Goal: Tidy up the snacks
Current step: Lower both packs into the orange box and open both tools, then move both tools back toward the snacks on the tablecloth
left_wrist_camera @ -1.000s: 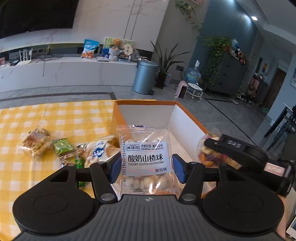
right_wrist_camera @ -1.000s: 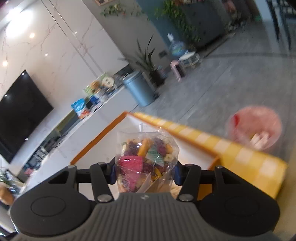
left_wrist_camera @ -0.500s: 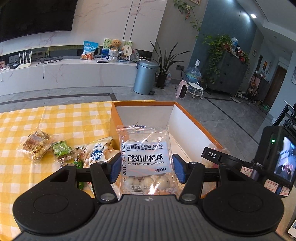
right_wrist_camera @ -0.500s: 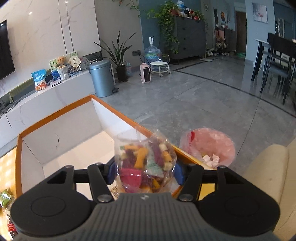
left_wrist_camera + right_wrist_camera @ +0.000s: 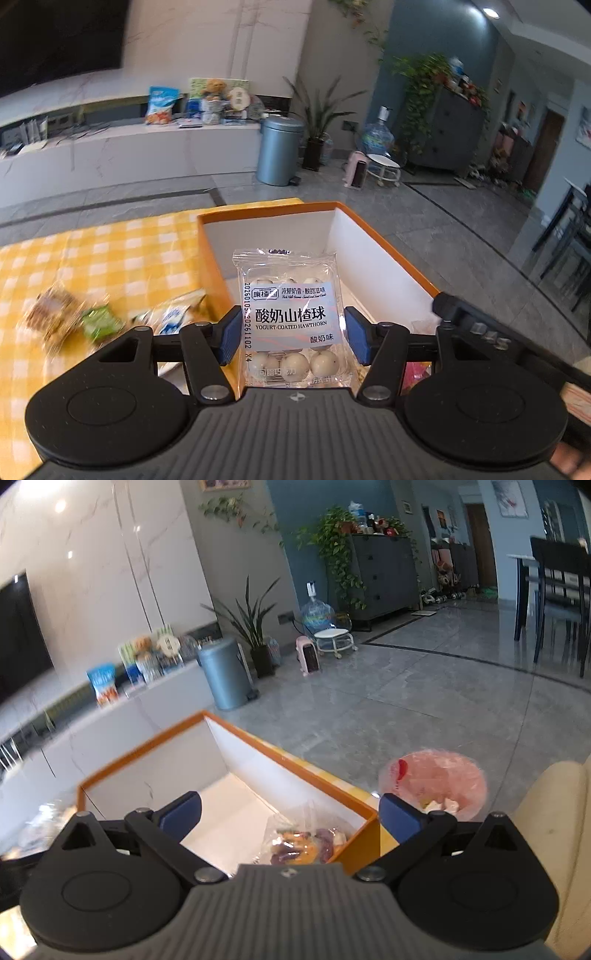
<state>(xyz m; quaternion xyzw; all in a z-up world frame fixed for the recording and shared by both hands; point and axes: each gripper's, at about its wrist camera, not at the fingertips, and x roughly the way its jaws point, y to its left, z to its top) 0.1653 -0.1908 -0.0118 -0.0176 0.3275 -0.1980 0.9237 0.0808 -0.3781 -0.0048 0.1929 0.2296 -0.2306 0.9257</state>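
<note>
- My left gripper (image 5: 291, 334) has its fingers closed on the yogurt-coated hawthorn packet (image 5: 290, 321), holding it upright just over the near end of the orange box (image 5: 208, 258).
- My right gripper (image 5: 290, 814) has its fingers spread wide with nothing between them; the clear bag of mixed dried fruit (image 5: 301, 843) lies below them on the box floor, in the near right corner.
- So one snack is already in the box, and the hawthorn packet looks next to go in.
- Still out on the yellow checked bench (image 5: 110, 254), left of the box: a brown nutty packet (image 5: 50, 317), a green packet (image 5: 99, 323) and a blue-and-white one (image 5: 171, 317).
- Roughly a third done, by my reckoning.
</note>
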